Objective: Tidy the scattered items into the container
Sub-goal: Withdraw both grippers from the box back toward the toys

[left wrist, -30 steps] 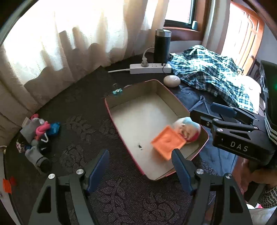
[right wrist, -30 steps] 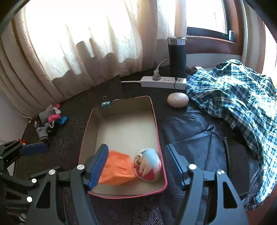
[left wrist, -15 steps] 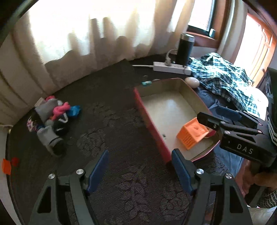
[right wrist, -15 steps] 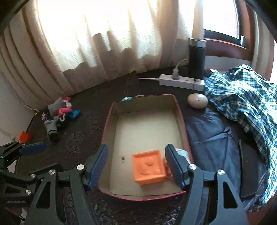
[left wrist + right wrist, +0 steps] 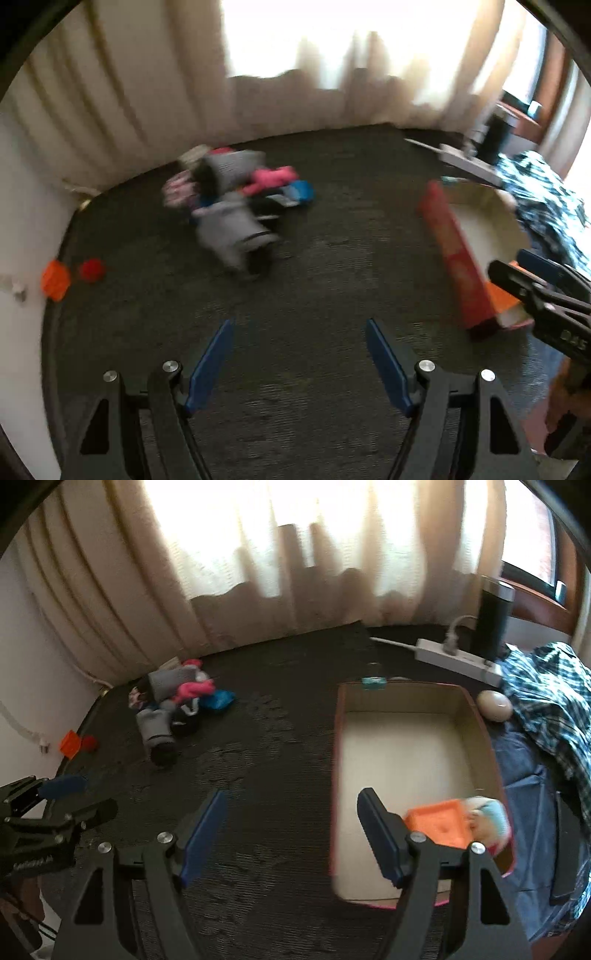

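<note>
Left gripper (image 5: 299, 354) hung over bare dark carpet (image 5: 332, 266), jaws wide, nothing between them. Right gripper (image 5: 291, 827) also stood wide and empty; its jaws had just been opening further, its right finger overlapping the container's left wall. Container (image 5: 338, 760), a red-sided box, sat toward the carpet's right edge, beside blue fabric (image 5: 532, 786). Orange block (image 5: 436, 827) and rolled sock ball (image 5: 487, 816) lay touching in its near right corner. Pile of socks (image 5: 236, 199) lay scattered near the carpet's far left edge, by the curtain (image 5: 258, 572), well apart from the container. View blurred.
</note>
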`<state>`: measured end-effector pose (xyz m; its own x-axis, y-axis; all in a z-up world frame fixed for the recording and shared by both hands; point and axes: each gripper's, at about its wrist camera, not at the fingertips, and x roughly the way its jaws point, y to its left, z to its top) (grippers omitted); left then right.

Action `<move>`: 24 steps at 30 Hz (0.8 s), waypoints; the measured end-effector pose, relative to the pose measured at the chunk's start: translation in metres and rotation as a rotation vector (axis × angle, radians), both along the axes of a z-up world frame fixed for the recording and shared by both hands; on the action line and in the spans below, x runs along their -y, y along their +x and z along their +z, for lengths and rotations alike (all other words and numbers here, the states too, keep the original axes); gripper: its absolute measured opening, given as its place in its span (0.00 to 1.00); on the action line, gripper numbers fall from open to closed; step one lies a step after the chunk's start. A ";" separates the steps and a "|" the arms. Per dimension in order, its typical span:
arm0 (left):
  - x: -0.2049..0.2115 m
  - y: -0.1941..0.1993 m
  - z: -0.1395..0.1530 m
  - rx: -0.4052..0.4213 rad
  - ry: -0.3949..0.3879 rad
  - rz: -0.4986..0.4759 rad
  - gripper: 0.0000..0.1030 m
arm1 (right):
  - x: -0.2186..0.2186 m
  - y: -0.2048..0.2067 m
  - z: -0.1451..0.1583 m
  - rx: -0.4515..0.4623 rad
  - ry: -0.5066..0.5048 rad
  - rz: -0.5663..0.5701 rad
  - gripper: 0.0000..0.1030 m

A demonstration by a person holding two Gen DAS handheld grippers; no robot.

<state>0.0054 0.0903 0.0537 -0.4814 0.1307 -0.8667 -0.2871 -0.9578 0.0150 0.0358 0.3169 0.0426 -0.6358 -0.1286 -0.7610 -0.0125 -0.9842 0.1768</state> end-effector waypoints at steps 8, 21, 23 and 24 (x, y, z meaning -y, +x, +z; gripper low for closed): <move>0.092 -0.013 -0.009 0.003 -0.015 0.144 0.74 | 0.067 -0.018 -0.004 0.023 0.014 0.065 0.75; 0.231 -0.052 -0.033 0.025 -0.018 0.355 0.74 | 0.143 -0.050 -0.014 0.069 0.039 0.087 0.77; 0.245 -0.058 -0.034 0.024 -0.018 0.376 0.74 | 0.151 -0.055 -0.014 0.071 0.047 0.088 0.77; 0.252 -0.061 -0.035 0.025 -0.017 0.388 0.74 | 0.154 -0.058 -0.015 0.072 0.051 0.089 0.77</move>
<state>-0.0556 -0.1618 0.0190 -0.4708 -0.0719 -0.8793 0.0962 -0.9949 0.0299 -0.0219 0.1628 0.0276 -0.5666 -0.1426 -0.8115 0.0647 -0.9896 0.1287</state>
